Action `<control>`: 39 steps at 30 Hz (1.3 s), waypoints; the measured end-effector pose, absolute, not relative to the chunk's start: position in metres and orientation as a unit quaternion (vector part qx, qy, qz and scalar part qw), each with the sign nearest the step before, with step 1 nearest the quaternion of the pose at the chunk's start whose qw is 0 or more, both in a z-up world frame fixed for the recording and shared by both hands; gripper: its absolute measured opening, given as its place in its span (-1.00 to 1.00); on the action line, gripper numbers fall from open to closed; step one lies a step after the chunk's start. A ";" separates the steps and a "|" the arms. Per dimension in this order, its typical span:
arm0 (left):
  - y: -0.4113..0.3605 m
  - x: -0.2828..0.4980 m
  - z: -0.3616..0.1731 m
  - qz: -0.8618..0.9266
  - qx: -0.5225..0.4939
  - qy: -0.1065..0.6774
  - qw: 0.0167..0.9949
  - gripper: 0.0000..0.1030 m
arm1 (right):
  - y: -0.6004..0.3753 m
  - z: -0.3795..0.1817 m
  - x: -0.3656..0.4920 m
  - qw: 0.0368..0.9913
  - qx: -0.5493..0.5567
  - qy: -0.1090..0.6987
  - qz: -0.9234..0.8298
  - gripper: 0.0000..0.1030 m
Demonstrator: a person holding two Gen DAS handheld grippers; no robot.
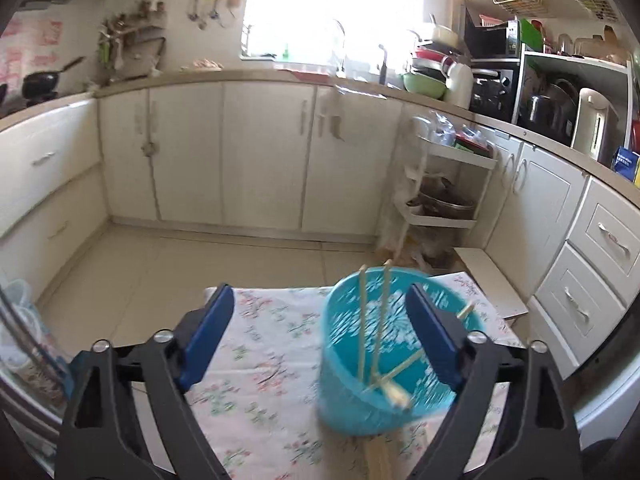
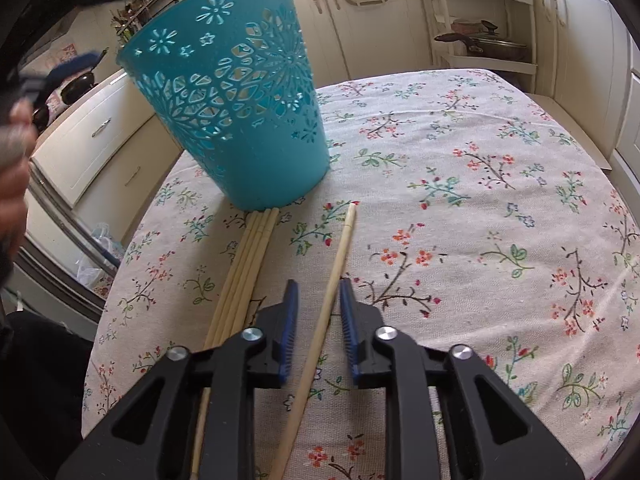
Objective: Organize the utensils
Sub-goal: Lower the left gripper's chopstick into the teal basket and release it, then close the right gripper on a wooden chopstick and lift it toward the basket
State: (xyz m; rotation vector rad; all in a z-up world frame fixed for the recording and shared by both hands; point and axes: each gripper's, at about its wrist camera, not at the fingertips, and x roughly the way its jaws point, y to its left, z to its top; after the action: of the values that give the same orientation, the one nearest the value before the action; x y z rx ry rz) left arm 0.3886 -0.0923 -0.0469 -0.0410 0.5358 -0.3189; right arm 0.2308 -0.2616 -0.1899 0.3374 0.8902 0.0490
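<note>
A teal perforated basket (image 2: 236, 112) stands on the floral tablecloth (image 2: 460, 216). In the left wrist view the basket (image 1: 352, 392) holds several wooden chopsticks (image 1: 362, 328) leaning inside it. My left gripper (image 1: 320, 304) is open and empty above the table, its right finger over the basket's rim. My right gripper (image 2: 319, 288) is low over the cloth with its jaws narrowly apart around a single chopstick (image 2: 334, 280) lying between them, not clamped. A bundle of several chopsticks (image 2: 244, 268) lies to its left, tips against the basket's base.
White kitchen cabinets (image 1: 264, 152) ring the room. A white tiered trolley (image 1: 444, 184) with pots stands by the right counter. A plastic bag (image 2: 98, 256) lies on the floor left of the table. The person's hand (image 2: 12, 168) with the left gripper shows at the far left.
</note>
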 end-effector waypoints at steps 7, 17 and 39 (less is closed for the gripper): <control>-0.067 0.376 -0.071 -0.104 -0.001 0.300 0.948 0.74 | -0.266 -0.189 0.231 0.888 0.170 0.427 0.004 -0.50; -0.059 0.372 -0.071 -0.093 0.019 0.299 0.950 0.80 | -0.240 -0.187 0.246 0.892 0.050 0.447 -0.049 -0.55; -0.071 0.371 -0.077 -0.097 0.041 0.306 0.946 0.85 | -0.270 -0.133 0.196 0.893 0.210 0.398 0.031 -0.88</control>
State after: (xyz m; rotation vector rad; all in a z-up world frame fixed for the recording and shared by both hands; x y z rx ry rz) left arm 0.3715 -0.0708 -0.0767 0.0827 0.6231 -0.1973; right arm 0.1956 -0.2702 -0.1327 0.4351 0.8250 0.0637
